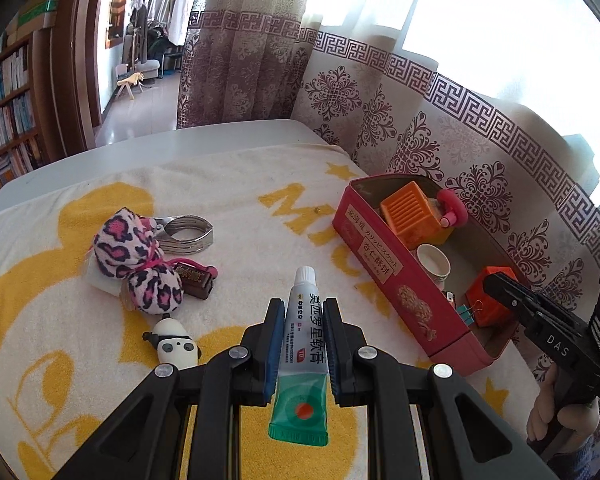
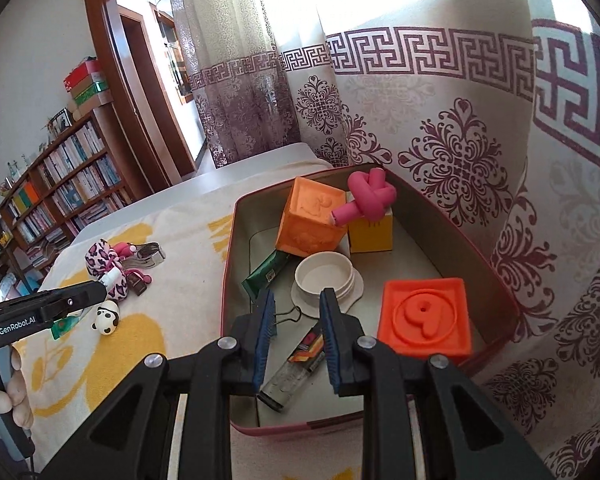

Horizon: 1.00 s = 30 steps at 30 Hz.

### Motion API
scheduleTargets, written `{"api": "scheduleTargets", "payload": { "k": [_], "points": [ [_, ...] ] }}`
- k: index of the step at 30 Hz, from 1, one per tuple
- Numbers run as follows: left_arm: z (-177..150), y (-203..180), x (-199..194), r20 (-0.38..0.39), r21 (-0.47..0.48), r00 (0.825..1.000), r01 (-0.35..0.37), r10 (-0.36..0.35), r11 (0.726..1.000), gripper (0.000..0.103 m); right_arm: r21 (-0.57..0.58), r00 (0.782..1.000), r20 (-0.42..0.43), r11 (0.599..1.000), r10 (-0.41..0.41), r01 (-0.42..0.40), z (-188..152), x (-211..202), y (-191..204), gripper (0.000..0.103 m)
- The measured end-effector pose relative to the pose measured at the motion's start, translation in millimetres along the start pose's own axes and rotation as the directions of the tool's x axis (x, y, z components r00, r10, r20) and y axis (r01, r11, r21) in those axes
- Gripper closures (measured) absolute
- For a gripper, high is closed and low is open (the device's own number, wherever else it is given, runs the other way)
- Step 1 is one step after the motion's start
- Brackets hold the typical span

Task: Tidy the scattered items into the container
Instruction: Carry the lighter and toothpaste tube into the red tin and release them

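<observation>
My left gripper (image 1: 303, 334): black frame, blue pads, closed on a white-and-green ointment tube (image 1: 303, 354) with an orange dot. My right gripper (image 2: 296, 334): same black and blue, holding nothing. Towel (image 1: 228, 196): cream with yellow print. Tin box (image 1: 384, 276): red outside, grey-beige inside. In it: orange cube (image 2: 314, 220), yellow box (image 2: 371, 232), pink knotted piece (image 2: 370, 196), white cup (image 2: 326, 276), red-orange block (image 2: 426, 316) with a raised 9. Pouch (image 1: 134, 258): pink, white and black leopard spots. Panda figure (image 1: 176, 346): white and black. Curtain (image 1: 452, 128): cream with maroon key-pattern and floral motifs.
</observation>
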<state>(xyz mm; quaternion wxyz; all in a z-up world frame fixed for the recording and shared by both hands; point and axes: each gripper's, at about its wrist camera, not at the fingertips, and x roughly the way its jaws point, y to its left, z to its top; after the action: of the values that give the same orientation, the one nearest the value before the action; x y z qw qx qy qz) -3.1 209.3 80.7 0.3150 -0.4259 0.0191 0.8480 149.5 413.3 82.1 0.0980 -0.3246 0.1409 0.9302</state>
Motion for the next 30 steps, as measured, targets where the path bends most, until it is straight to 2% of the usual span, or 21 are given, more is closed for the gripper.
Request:
{"api": "scheduleTargets", "payload": {
  "k": [8,16,18,20,22,30],
  "points": [
    [12.0,-54.6,20.2,-0.029,0.079,0.996,0.086,-0.084,0.993,0.082,0.045,0.999,0.041,0.999,-0.029,0.027,0.3,-15.4,-25.0,0.077],
    [23.6,-113.5,40.0,-0.066,0.167,0.984,0.173,-0.164,0.971,0.082,0.08,0.996,0.071,0.996,-0.053,0.048,1.1,-25.2,-40.2,0.076],
    [25.7,-120.6,46.4,-0.079,0.158,0.981,0.19,-0.18,0.969,0.082,0.086,0.995,0.079,0.995,-0.059,0.052,0.9,-27.1,-43.0,0.066],
    [27.9,-122.5,53.6,-0.1,0.133,0.976,0.205,-0.193,0.97,0.082,0.101,0.993,0.094,0.993,-0.069,0.06,-0.2,-29.9,-46.1,0.042],
    [28.7,-121.0,58.6,-0.116,0.107,0.973,0.211,-0.199,0.972,0.082,0.116,0.99,0.111,0.991,-0.083,0.07,-0.9,-33.0,-49.4,0.034],
    [28.2,-89.6,55.1,-0.103,0.04,0.983,0.156,-0.151,0.987,0.082,0.125,0.992,0.103,0.991,-0.069,0.056,-1.1,-29.2,-46.8,0.033]
  ]
}}
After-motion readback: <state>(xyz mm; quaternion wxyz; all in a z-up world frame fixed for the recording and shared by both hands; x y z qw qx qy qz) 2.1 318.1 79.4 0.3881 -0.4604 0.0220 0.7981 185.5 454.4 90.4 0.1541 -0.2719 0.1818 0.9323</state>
